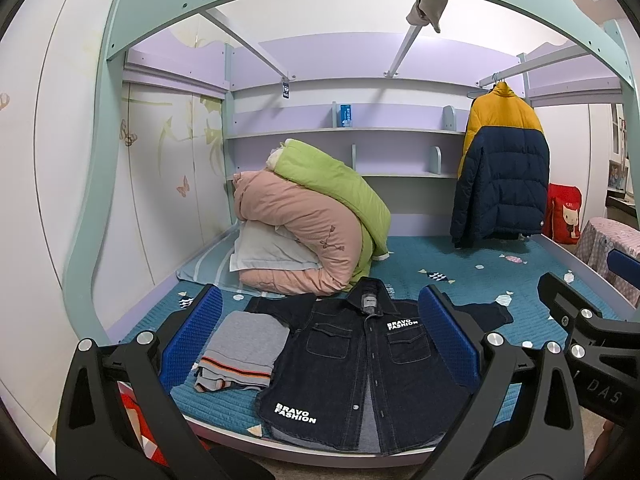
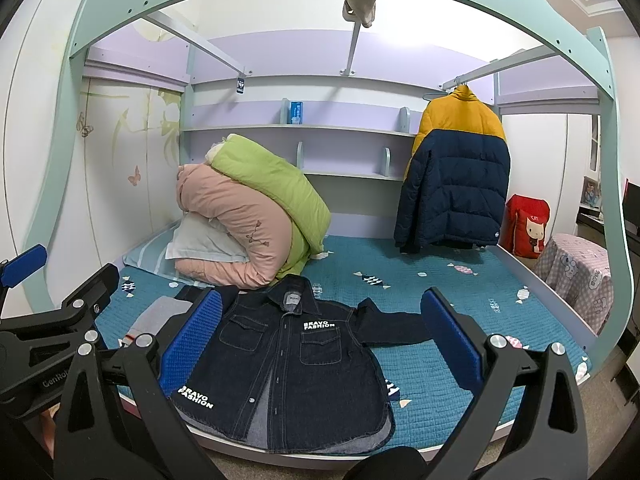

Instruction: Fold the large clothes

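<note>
Jacket point(image 1: 360, 364) lies flat on the bed point(image 1: 480, 276), front side up and buttoned, straight ahead of the left gripper point(image 1: 320, 344) and partly between its two blue pads. The pads stand wide apart and hold nothing. A folded grey garment point(image 1: 240, 352) lies just beside the jacket, near the left pad and over part of that sleeve. To the far right of this tool the right gripper point(image 1: 580, 308) shows at the frame edge.

From the right wrist, the right gripper point(image 2: 320, 344) is also spread wide and empty, above the near edge of the bed. The jacket point(image 2: 288, 360) sits ahead and a little toward its left pad; the sleeve point(image 2: 392, 320) stretches out between the pads, toward the right one.

I judge the fold is not yet begun. To do it well, each tool should pinch one matching point, shoulder and hem or both cuffs, taking all layers, and the grey garment should stay out of the grasp. Lift low, so the denim does not drag.
</note>
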Tool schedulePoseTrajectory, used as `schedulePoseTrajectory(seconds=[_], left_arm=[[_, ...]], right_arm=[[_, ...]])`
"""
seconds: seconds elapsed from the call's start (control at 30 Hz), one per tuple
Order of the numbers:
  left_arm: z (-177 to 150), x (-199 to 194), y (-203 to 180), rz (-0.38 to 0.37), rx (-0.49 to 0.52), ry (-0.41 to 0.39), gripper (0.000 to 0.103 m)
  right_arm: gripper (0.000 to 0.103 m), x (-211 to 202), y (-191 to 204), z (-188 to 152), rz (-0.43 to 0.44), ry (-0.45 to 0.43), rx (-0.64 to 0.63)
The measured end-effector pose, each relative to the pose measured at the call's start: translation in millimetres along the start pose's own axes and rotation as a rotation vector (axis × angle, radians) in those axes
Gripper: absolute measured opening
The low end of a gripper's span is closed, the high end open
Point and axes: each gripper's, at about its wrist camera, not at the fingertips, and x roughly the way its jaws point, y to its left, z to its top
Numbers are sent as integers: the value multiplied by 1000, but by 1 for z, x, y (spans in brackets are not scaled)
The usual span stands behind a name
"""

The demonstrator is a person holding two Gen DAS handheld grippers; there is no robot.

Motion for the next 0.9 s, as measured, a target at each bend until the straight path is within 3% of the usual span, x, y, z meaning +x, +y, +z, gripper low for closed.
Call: schedulePoseTrajectory(seconds=[0.9], left_arm=[[-1, 0, -2, -1, 6, -1, 98]], right_arm=[[96, -6, -8, 2, -4, -7, 3]])
